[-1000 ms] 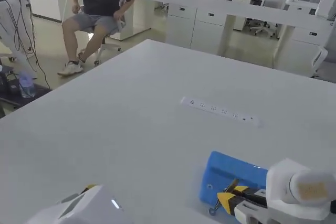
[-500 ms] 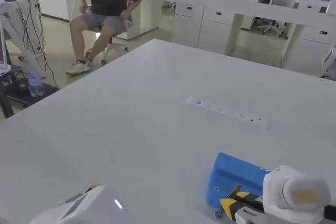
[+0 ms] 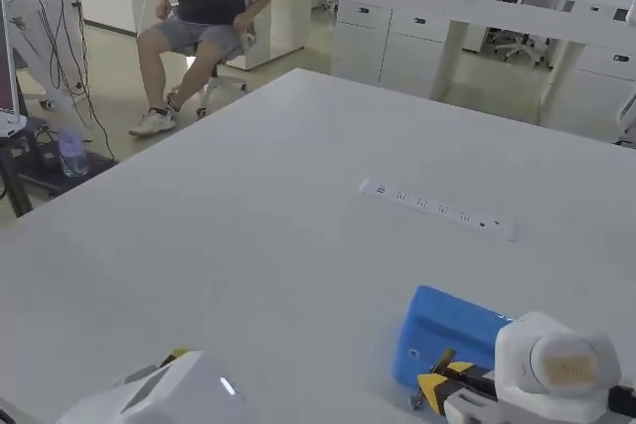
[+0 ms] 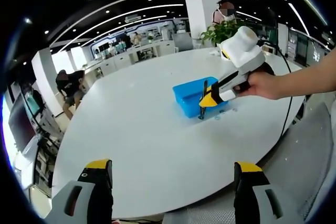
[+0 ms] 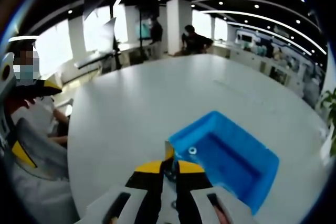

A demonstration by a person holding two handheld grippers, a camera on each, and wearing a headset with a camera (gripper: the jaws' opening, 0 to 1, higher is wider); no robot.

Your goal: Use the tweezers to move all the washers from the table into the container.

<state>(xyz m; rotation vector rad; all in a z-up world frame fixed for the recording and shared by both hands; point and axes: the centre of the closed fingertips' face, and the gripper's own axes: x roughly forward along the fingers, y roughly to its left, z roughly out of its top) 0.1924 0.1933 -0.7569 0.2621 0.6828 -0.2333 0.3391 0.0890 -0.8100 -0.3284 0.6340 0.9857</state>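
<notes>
A blue container (image 3: 444, 323) stands on the white table near its front right. My right gripper (image 3: 435, 384) hovers at the container's near edge, shut on thin metal tweezers (image 5: 169, 153) that point down at the rim. A small washer (image 5: 192, 150) lies just inside the container (image 5: 231, 158) by the tweezers' tip. In the left gripper view the right gripper (image 4: 214, 95) holds the tweezers (image 4: 202, 103) upright beside the container (image 4: 190, 97), with tiny washers (image 4: 218, 119) on the table close by. My left gripper (image 4: 173, 192) stands open near the table's front left, nothing between its jaws.
A white power strip (image 3: 437, 211) lies across the table beyond the container. A person sits on a chair (image 3: 204, 7) past the far left edge, with cables and a stand (image 3: 30, 37) at the left. White desks line the back.
The head camera has shifted a little, so the picture sits lower and further right. Both grippers and the container keep about the same places relative to each other.
</notes>
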